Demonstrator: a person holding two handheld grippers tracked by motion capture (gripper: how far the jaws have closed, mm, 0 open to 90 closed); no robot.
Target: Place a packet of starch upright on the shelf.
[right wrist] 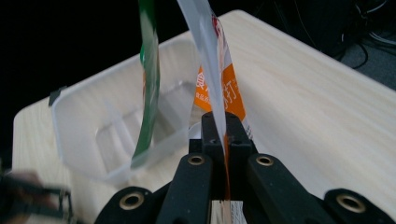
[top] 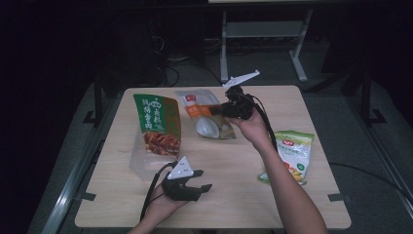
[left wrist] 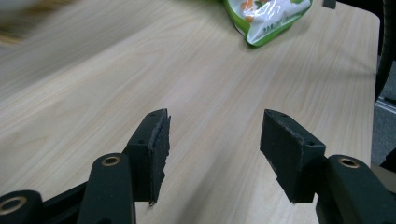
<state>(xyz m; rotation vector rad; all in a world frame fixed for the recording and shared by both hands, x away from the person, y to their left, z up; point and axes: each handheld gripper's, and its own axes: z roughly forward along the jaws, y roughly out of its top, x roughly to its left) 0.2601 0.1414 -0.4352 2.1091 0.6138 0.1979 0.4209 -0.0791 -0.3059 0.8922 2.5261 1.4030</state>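
1. We see the right gripper [top: 225, 110] over the far middle of the table [top: 234, 161], its jaws pressed together on an orange-and-white snack pouch [top: 210, 119]; the right gripper view shows the pouch's edge [right wrist: 219, 100] pinched between the black jaws.
2. A clear plastic bin [right wrist: 107, 135] sits at the table's left part, with a green snack bag [top: 158, 124] standing in it.
3. Our left gripper [top: 195, 183] hovers low near the front edge with its jaws spread and nothing between them; the left gripper view shows bare wood under the pads [left wrist: 156, 144].
4. A third pack, a green-and-yellow bag [top: 293, 153], lies at the right side, untouched.
5. We judge the packing about a third done: one bag is binned, the pouch is gripped but not yet placed, and one bag waits.
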